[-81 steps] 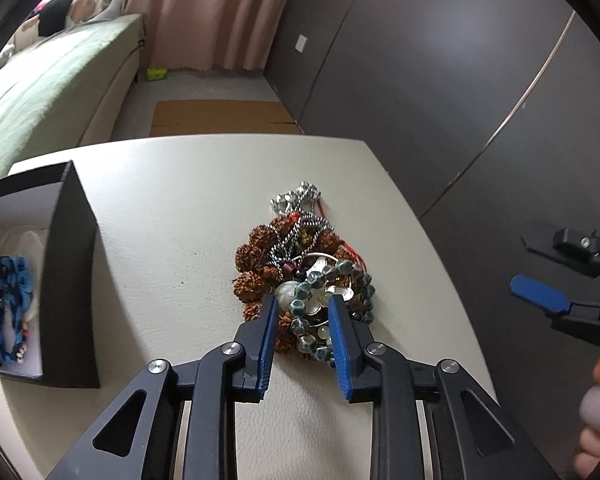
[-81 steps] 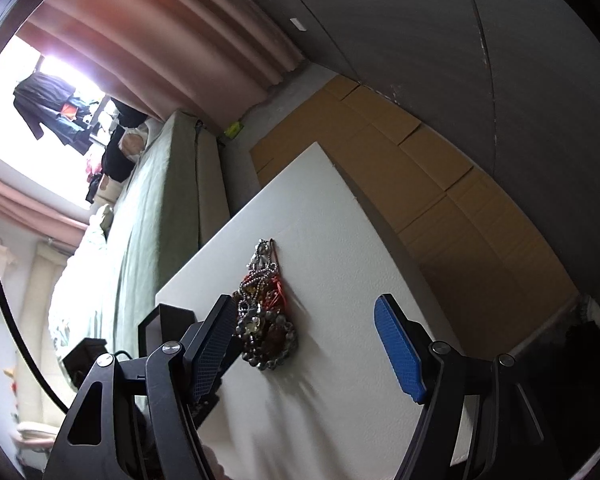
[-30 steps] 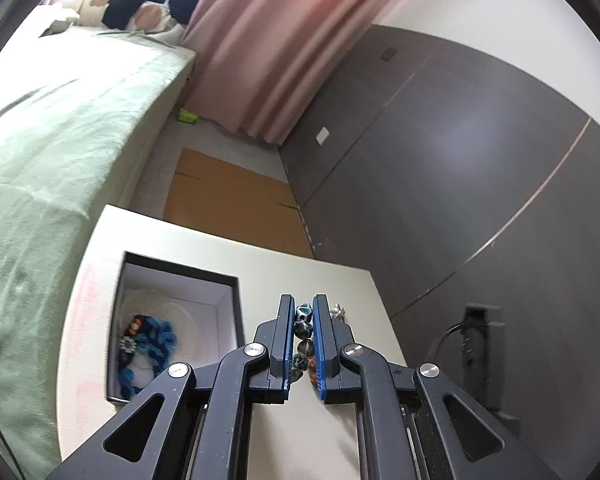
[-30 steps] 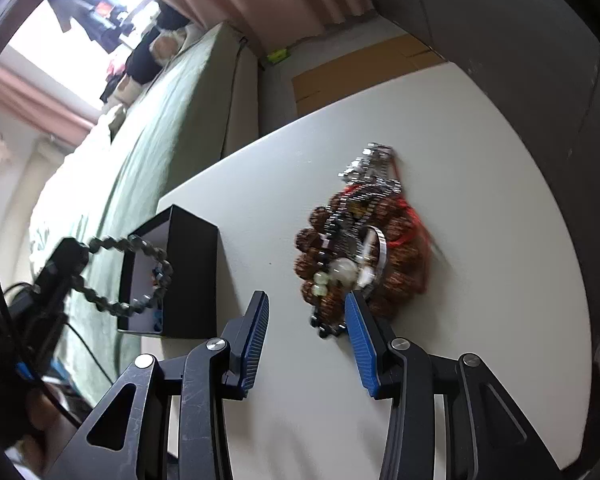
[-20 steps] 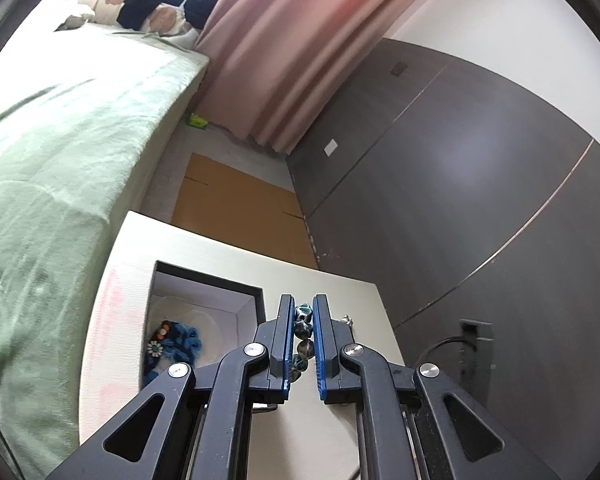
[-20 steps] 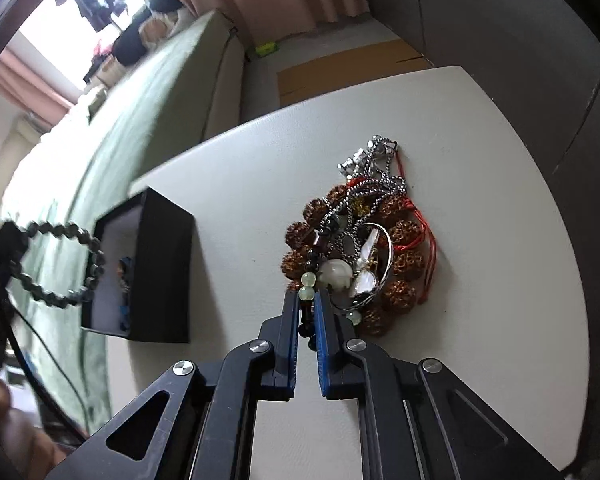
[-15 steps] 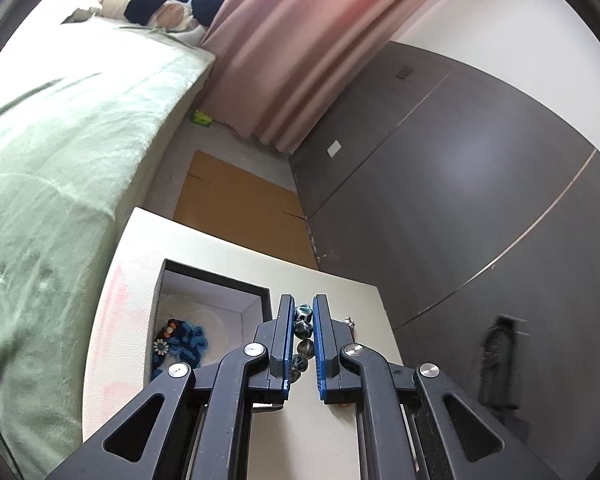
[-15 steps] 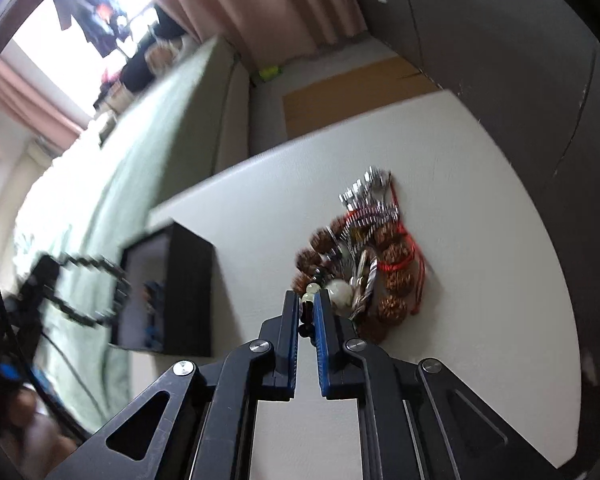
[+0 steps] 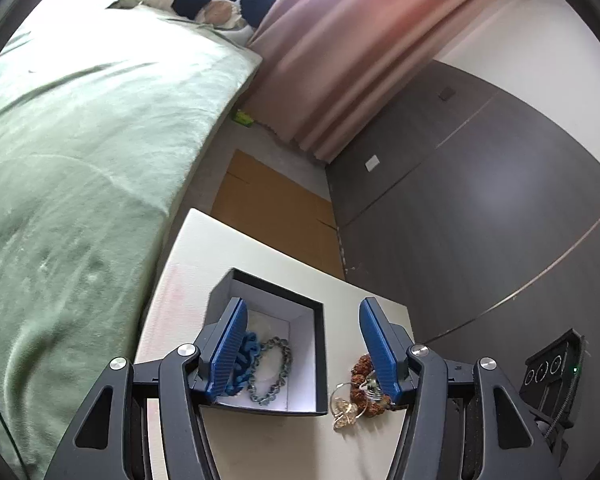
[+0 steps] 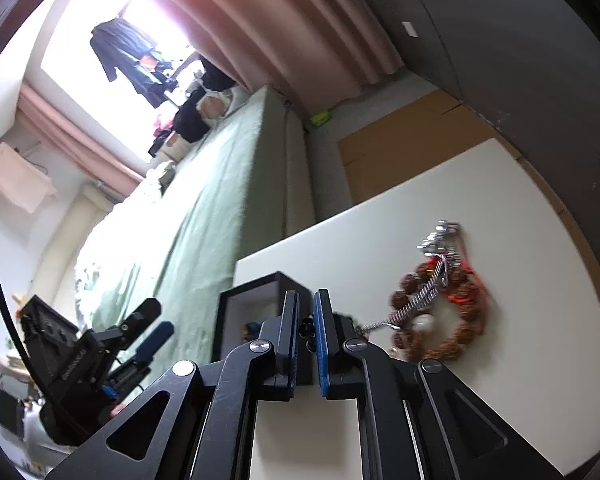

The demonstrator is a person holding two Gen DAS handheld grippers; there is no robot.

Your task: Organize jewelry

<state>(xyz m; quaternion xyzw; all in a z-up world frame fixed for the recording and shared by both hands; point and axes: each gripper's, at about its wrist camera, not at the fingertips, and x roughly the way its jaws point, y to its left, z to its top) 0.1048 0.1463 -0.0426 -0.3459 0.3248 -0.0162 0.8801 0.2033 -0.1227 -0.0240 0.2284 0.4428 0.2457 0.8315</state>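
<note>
My left gripper hovers over the black box; its jaws are opening, with nothing gripped between them. The grey bead bracelet lies on the box's white floor beside a blue bracelet. In the right wrist view my right gripper is shut on a strand of dark beads, lifted above the white table. A silver chain stretches from it back to the jewelry pile of brown beads and red cord. The same pile lies just right of the box.
A green bed runs along the table's left side. Dark wall panels stand to the right, pink curtains at the back. Flattened cardboard lies on the floor beyond the table. The left gripper shows at the lower left of the right wrist view.
The left gripper moved over the box, opened and let the grey bead bracelet drop inside. The right gripper shut on dark beads at the pile and rose, dragging a silver chain.
</note>
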